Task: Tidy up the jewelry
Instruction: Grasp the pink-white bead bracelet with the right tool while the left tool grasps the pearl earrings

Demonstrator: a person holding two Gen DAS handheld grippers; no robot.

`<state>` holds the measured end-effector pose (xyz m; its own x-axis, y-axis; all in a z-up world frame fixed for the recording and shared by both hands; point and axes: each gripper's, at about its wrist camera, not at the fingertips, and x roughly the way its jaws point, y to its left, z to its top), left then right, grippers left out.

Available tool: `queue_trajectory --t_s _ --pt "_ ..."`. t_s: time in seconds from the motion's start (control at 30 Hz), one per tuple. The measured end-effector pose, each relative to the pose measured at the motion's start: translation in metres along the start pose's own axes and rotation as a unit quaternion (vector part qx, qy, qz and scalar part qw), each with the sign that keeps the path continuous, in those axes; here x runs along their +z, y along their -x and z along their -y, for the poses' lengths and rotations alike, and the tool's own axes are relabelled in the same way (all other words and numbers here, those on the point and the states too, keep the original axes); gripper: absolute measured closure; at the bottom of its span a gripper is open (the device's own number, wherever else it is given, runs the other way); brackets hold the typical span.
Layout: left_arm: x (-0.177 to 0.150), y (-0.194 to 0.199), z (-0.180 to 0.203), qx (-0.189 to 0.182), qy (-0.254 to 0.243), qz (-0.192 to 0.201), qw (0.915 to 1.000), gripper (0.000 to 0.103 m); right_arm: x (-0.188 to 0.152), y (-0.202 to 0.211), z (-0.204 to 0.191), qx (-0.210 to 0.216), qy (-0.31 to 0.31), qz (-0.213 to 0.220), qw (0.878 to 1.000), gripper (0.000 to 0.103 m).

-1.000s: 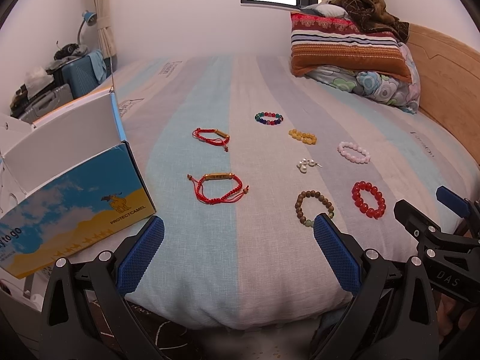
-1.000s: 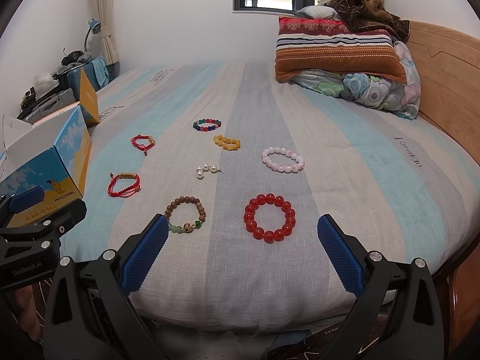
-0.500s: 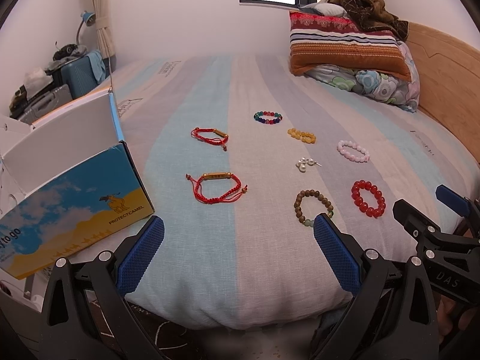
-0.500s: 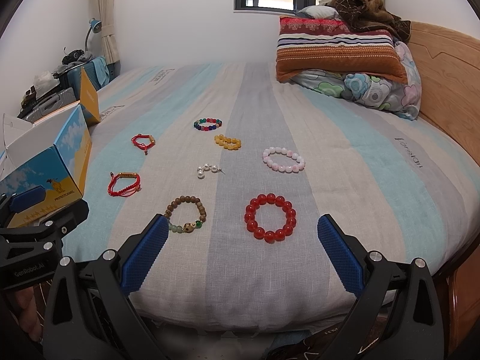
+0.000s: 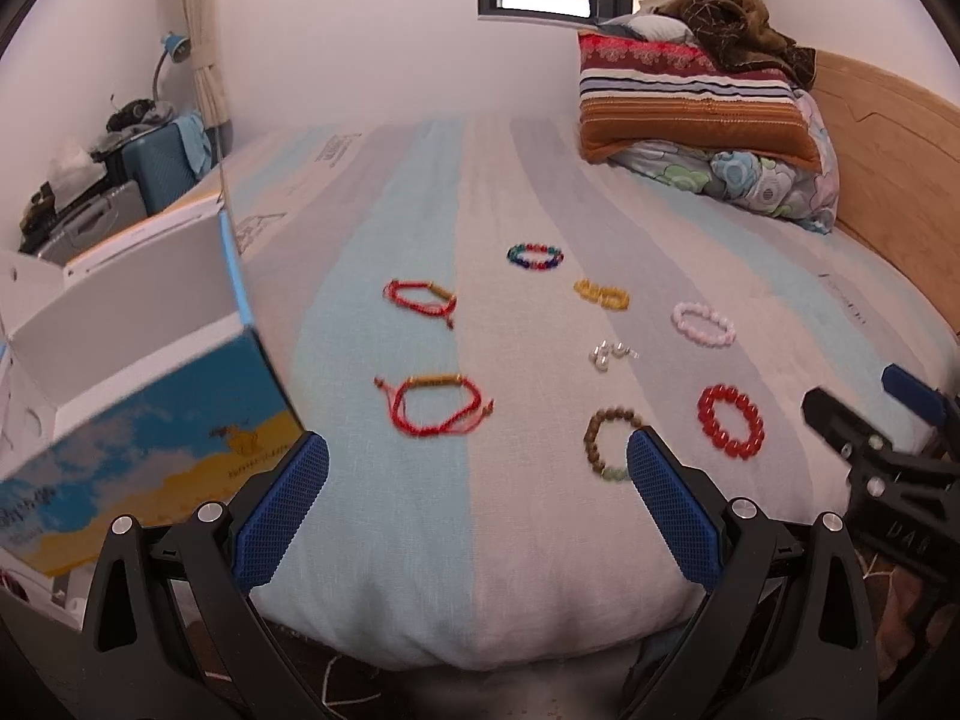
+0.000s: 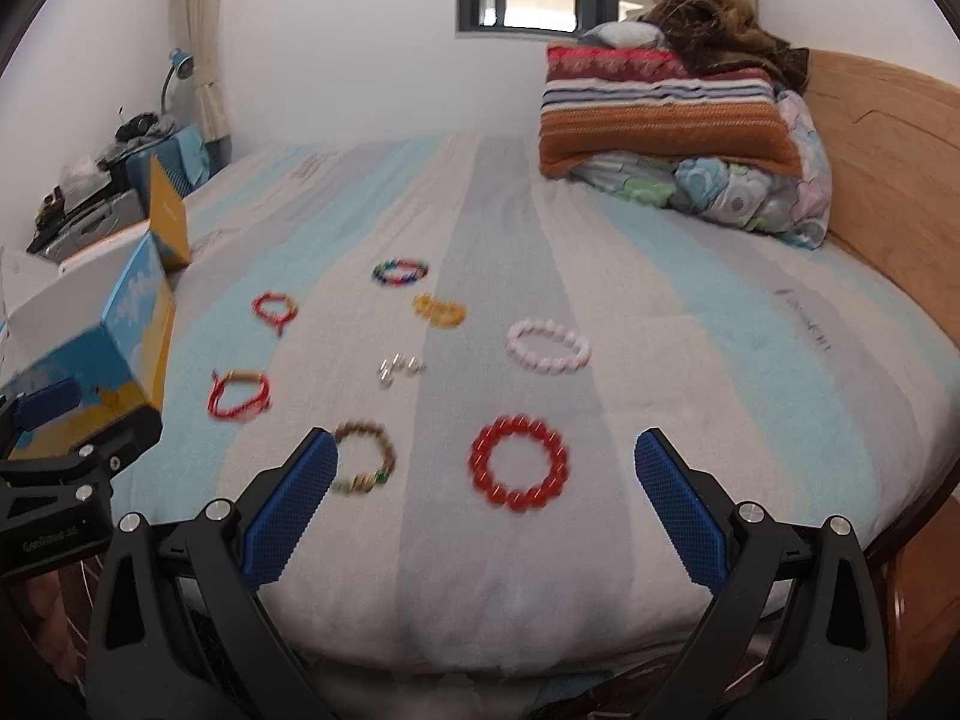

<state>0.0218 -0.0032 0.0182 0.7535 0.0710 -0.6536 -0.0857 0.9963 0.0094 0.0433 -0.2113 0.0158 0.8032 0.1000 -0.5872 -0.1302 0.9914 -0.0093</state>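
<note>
Several bracelets lie on the striped bed [image 5: 480, 510]: a red cord bracelet [image 5: 437, 412], a second red cord one [image 5: 420, 295], a multicolour bead one [image 5: 534, 255], a yellow one [image 5: 602, 294], a pink one [image 5: 703, 323], small pearls [image 5: 607, 354], a brown bead one [image 5: 612, 443] and a red bead one [image 6: 518, 470]. An open blue and yellow box [image 5: 138, 420] stands at the left. My left gripper [image 5: 477, 498] is open and empty at the bed's near edge. My right gripper [image 6: 483, 507] is open and empty, just short of the red bead bracelet.
Striped pillows and a floral quilt [image 6: 678, 138] are piled at the far right by the wooden headboard [image 6: 888, 168]. Suitcases and clutter [image 5: 120, 174] stand by the wall at the left. The right gripper also shows in the left wrist view [image 5: 888, 456].
Both grippers have moved forward a little toward the bracelets; the views are now blurred. Both stay open and nothing has been picked up.
</note>
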Motion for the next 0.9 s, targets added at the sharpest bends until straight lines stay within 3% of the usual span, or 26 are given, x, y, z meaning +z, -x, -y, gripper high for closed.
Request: queue_trajectory --t_s 0.27,0.5,0.7,0.77,0.9 --pt "0.044 -0.032 0.017 -0.05 -0.018 -0.04 0.9978 0.006 0.061 -0.021 0.023 -0.001 -0.001 -0.024 1.0 0.007" --pt "0.074 -0.084 0.046 -0.063 -0.043 -0.078 0.9941 0.006 0.102 -0.1 0.039 0.005 -0.01 -0.093 0.996 0.007" --pt "0.087 -0.148 0.076 -0.07 -0.092 -0.117 0.9865 0.006 0.094 -0.182 0.057 0.041 -0.028 -0.185 0.981 0.007" --pt "0.086 -0.167 0.081 -0.076 -0.101 -0.126 0.9839 0.006 0.082 -0.205 0.067 0.056 -0.043 -0.204 0.976 0.007" --pt "0.078 -0.197 0.086 -0.08 -0.112 -0.142 0.9803 0.006 0.063 -0.237 0.078 0.047 -0.057 -0.231 0.97 0.008"
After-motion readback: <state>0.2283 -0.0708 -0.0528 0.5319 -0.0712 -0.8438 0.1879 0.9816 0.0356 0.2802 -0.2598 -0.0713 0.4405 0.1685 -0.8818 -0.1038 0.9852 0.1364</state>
